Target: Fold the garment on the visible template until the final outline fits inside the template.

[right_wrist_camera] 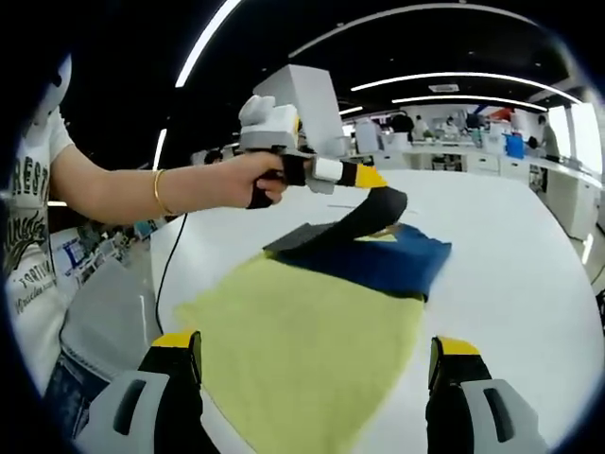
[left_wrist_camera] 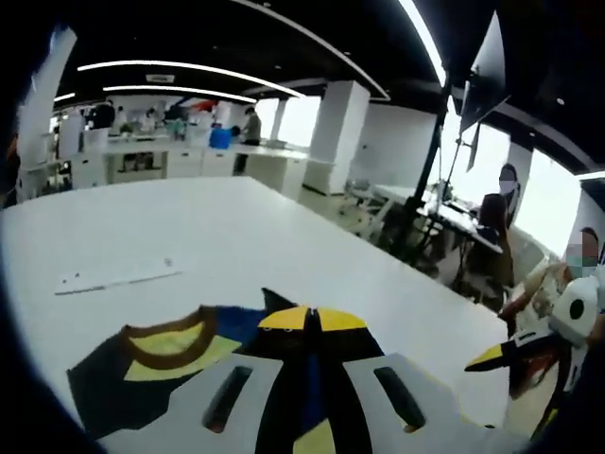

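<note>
White strip on white table, ahead-left of left jaws. Office desks, white pillar, ceiling light strips far ahead.

garment: yellow, navy, black (brown collar) | table: white

**Garment on the table, both grippers at its edges**

The garment lies on the table. In the right gripper view the right gripper sits at its near edge, jaws wide apart over the cloth. Beyond it, the left gripper, held by a person's hand, pinches a fold lifted off the far edge. In the left gripper view a flat strip lies on the table beyond the garment.
</note>
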The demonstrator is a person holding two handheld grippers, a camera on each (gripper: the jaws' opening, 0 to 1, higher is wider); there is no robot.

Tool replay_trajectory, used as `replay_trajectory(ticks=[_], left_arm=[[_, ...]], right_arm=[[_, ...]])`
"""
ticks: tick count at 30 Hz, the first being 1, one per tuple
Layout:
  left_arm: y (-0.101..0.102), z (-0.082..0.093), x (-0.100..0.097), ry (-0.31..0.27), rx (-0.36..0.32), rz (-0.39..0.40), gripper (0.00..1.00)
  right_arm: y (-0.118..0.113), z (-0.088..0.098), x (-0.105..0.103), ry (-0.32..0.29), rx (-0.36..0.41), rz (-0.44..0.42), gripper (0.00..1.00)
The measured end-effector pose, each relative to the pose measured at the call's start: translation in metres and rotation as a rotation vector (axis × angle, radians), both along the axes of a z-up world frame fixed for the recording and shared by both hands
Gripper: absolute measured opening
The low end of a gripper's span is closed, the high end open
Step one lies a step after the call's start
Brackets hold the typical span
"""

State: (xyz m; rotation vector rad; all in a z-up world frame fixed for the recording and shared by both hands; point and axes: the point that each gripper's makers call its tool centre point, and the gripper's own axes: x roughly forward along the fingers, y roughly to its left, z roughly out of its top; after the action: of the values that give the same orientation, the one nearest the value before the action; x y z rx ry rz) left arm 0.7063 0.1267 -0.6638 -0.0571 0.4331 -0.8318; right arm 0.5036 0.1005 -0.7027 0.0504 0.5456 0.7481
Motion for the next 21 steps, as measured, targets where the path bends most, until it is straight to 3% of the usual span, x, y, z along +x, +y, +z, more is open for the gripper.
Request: replay_trajectory(ticks=[10, 17, 21], left_arm=[[-0.024, -0.035, -0.01, 0.056, 0.04, -0.045, 0.0], [-0.032, -0.061, -0.02, 0.155, 0.012, -0.035, 0.0], [-0.038, -0.068, -0.03, 0.17, 0.023, -0.09, 0.0]], right_arm=[[-0.007, -0.001, 0.0, 0.003, 0.001, -0.016, 0.99], [-0.008, -0.002, 0.0, 0.003, 0.009, -0.025, 0.99], [-0.008, -0.002, 0.0, 0.005, 0.016, -0.029, 0.99]])
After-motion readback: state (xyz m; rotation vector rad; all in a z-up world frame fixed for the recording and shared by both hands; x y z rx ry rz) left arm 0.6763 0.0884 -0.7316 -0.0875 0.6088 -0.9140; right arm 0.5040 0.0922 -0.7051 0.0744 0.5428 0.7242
